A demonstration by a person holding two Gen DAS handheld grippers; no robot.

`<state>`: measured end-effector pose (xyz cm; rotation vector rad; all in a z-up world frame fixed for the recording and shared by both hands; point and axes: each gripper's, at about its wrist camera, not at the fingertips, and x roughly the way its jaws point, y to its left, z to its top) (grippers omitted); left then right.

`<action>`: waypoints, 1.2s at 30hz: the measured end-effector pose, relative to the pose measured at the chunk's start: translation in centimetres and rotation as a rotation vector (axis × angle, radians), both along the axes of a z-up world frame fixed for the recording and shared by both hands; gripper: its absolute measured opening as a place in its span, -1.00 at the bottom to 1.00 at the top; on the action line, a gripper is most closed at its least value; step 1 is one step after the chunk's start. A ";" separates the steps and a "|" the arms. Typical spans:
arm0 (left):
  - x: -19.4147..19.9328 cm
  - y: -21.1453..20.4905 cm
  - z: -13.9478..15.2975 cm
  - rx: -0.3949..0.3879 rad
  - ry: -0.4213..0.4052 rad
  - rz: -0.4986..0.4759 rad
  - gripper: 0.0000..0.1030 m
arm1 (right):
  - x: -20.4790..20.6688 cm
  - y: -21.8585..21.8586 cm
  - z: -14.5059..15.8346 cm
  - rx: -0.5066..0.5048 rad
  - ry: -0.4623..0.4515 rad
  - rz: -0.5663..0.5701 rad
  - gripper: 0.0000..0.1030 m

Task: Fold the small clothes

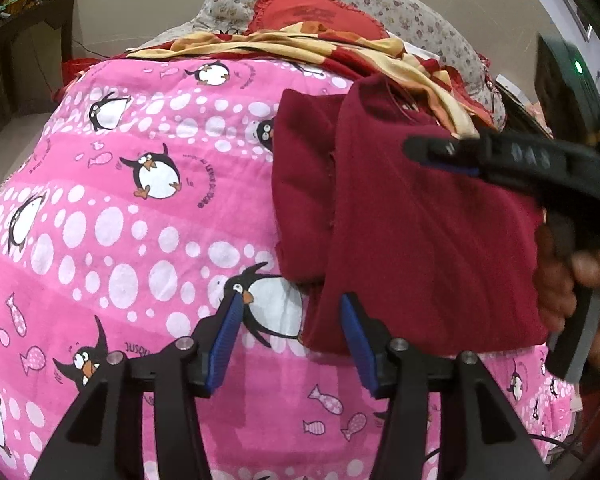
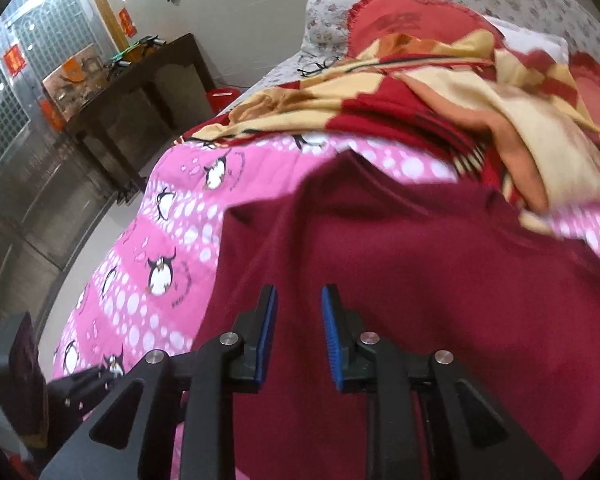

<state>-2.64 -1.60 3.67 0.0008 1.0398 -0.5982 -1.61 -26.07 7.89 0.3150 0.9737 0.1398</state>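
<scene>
A bed spread with a pink penguin blanket [image 1: 140, 208] fills the left wrist view. The maroon garment [image 1: 412, 232], partly folded, lies toward 3 o'clock. The left gripper [image 1: 290, 336] is spread and empty at its near corner. The right gripper [image 1: 440, 152] reaches in over it from 3 o'clock.

From the right wrist, the right gripper [image 2: 299, 332] hovers spread above the garment [image 2: 420, 272]. The garment looks soft, light and limp; corners or folded edges seem the best hold.

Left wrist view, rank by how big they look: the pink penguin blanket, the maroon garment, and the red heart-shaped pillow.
1. pink penguin blanket
2. maroon garment
3. red heart-shaped pillow, which lies farthest from the camera and is partly covered, so its true size is unsure.
</scene>
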 end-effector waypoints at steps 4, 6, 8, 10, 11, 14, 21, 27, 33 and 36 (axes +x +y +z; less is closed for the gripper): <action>0.1 0.0 0.4 0.005 -0.012 0.010 0.11 | -0.7 -0.7 -1.3 0.023 0.024 -0.027 -0.06; 0.4 0.2 0.7 0.009 -0.025 0.024 0.22 | -0.5 -1.1 -2.1 0.047 0.042 -0.038 -0.05; 1.0 0.7 0.8 0.001 -0.024 0.048 0.41 | -0.1 -1.2 -3.5 0.075 0.074 -0.044 -0.03; 1.6 1.1 0.7 -0.017 -0.020 0.070 0.47 | 0.1 -1.1 -3.8 0.076 0.071 -0.046 -0.03; 2.1 1.2 0.7 -0.021 -0.016 0.077 0.47 | 0.2 -1.1 -3.7 0.077 0.073 -0.045 -0.02; 3.1 1.4 0.3 -0.033 0.007 0.085 0.48 | 0.3 -1.2 -3.4 0.097 0.084 -0.042 0.01; 4.3 1.1 -0.7 -0.076 0.045 0.090 0.49 | 0.5 -1.4 -1.6 0.154 0.009 -0.067 0.02; 4.6 0.7 -1.0 -0.144 0.063 0.062 0.56 | 3.7 -0.2 -0.9 0.119 -0.021 -0.051 0.01; 5.0 0.7 -1.3 -0.185 0.073 0.060 0.63 | 7.2 2.0 -2.9 0.120 0.030 0.008 0.00; 5.1 0.8 -1.2 -0.223 0.078 0.039 0.65 | 7.4 2.1 -2.2 0.118 0.038 0.007 0.00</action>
